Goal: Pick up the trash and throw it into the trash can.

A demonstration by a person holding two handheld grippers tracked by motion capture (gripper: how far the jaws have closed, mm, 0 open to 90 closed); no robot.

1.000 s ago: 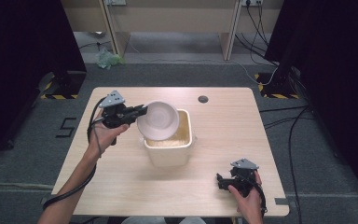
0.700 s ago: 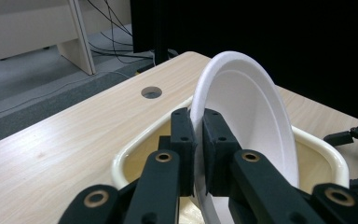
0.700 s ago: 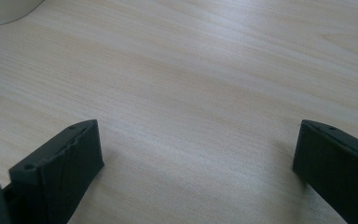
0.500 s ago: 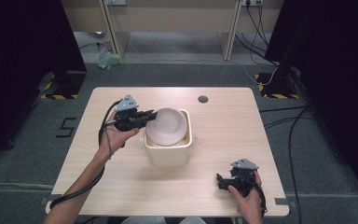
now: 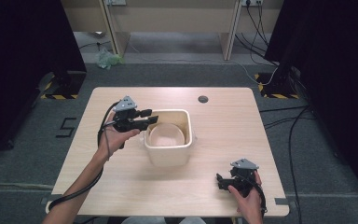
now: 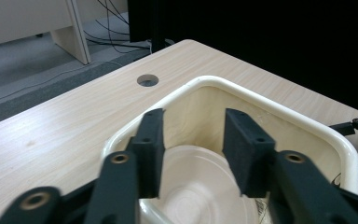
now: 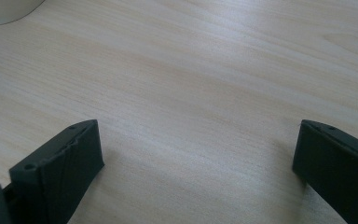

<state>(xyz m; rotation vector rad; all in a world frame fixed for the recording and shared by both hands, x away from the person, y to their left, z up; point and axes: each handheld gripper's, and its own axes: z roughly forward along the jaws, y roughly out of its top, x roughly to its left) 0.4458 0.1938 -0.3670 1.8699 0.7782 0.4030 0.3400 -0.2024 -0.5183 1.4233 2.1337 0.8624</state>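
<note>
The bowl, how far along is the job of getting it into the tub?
Done: the bowl lies inside the cream tub, upright on its bottom. In hand: nothing; the left tongs sit open at the tub's left rim, jaws apart with nothing between them. The right tongs rest open near the table's front right corner. Left: apparently only drawing the left hand away.

You have a pale matt wood-grain table (image 5: 121, 186), a glossy smooth cream plastic tub (image 5: 168, 156) holding an equally smooth bowl (image 5: 167, 135), and matt black, foam-like pads (image 6: 247, 156) on your left gripper (image 6: 193, 140).
</note>
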